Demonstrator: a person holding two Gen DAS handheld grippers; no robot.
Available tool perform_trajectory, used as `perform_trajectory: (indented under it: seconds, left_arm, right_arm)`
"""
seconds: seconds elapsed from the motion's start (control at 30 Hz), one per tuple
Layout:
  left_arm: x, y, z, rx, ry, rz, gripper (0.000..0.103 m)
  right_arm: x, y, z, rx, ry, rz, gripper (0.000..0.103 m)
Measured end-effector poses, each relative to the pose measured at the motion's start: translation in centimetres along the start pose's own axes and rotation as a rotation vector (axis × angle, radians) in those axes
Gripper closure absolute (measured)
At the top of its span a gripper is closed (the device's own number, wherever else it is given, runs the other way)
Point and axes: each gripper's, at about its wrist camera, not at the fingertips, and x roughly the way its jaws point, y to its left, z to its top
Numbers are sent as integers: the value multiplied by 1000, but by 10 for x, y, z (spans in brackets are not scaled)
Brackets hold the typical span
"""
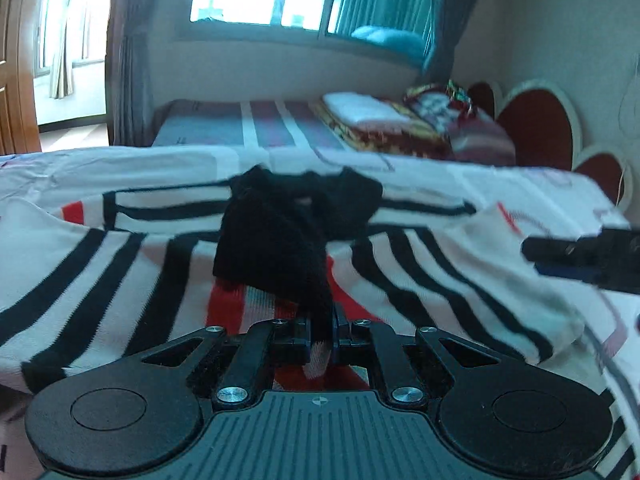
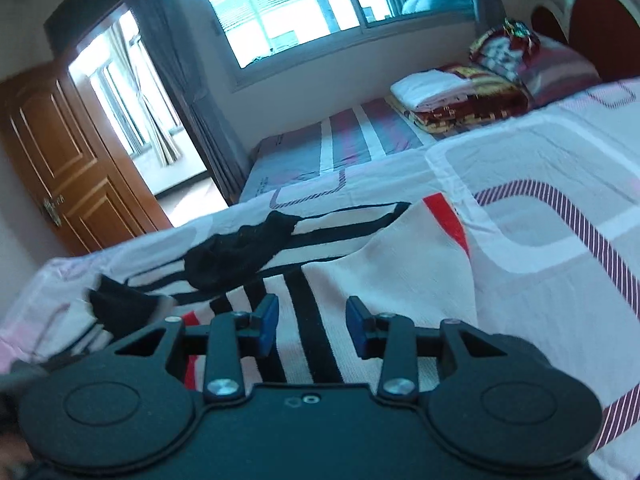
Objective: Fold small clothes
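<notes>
Daylight from a wide window fell on the bed (image 2: 560,168), where a white knit blanket with black and red stripes (image 1: 420,264) lay. At its middle the left gripper (image 1: 322,334) had its fingers clamped on a small black knit garment (image 1: 280,232), its long axis running away toward the far side. The right gripper (image 2: 312,326) hovered, fingers parted and empty. Such a thin pinch risked slipping or snagging the blanket.

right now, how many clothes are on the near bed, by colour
white striped sweater: 1
black: 2, a held black garment in the left tool and a loose black garment lying on the sweater
total: 3
</notes>
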Motion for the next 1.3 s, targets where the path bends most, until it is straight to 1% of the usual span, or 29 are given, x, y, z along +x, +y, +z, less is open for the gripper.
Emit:
perform_trajectory:
  seconds: [0.1,0.17,0.23,0.33,0.4,0.43,0.53,0.57,0.6,0.63,0.67,0.7,0.73,0.8,0.83,0.9,0.93,1.03,1.07,1.1,1.17,1.2,1.27,1.3]
  left_arm:
    - [-7,-8,-5,20,5,10,94]
    - [-7,-11,-4,68,7,23,94]
    - [0,-20,-4,167,15,52,94]
    - [-2,-42,-9,317,13,106,94]
    - [-2,-46,-8,354,11,119,94]
    - [-3,-47,-8,365,7,121,91]
    - [-11,-43,-10,349,-19,82,83]
    - [-18,-40,-11,325,-35,51,80]
    - [-27,-38,-12,312,-52,28,73]
    - [-38,-36,-14,308,-75,12,60]
    - [-51,-33,-17,301,-104,11,54]
    - [-65,-27,-21,287,-137,26,51]
    - [-81,-19,-26,259,-161,50,51]
    - [-106,4,-38,183,-191,99,51]
    - [-120,19,-44,147,-199,136,51]
    - [-142,49,-58,96,-203,222,51]
    - [-147,63,-61,78,-198,249,51]
    - [-155,98,-71,21,-151,306,51]
    - [-153,108,-73,7,-138,312,51]
    - [-151,115,-74,-7,-130,314,51]
    - [-144,126,-72,-26,-116,306,51]
    - [-139,128,-71,-32,-112,301,51]
    - [-133,130,-64,-20,-99,280,51]
    - [-123,129,-62,-12,-88,281,50]
  right_arm:
    - [-2,-4,-2,40,6,26,63]
    - [0,-4,-4,65,16,47,63]
    - [4,-2,-6,82,29,70,63]
    - [10,9,-9,80,43,93,62]
    - [12,16,-9,78,50,107,61]
    - [12,18,-9,78,54,116,60]
    - [12,27,-6,69,57,139,57]
    - [12,29,-4,64,56,142,57]
    - [11,31,-3,60,54,143,55]
    - [11,32,-1,59,54,146,54]
    - [12,33,0,58,57,151,53]
    - [13,35,1,56,61,156,52]
    - [14,36,1,55,68,159,52]
    - [16,37,-1,60,74,160,52]
    - [16,36,-3,74,80,164,52]
    - [20,31,-10,124,106,181,52]
    - [22,28,-12,149,119,190,52]
    - [33,21,-23,238,151,213,51]
    - [38,19,-25,274,161,225,52]
    - [45,18,-27,313,171,237,54]
    - [57,17,-31,384,188,245,65]
    - [61,18,-31,390,188,243,73]
    - [69,25,-31,352,180,195,79]
    - [70,30,-30,324,175,179,89]
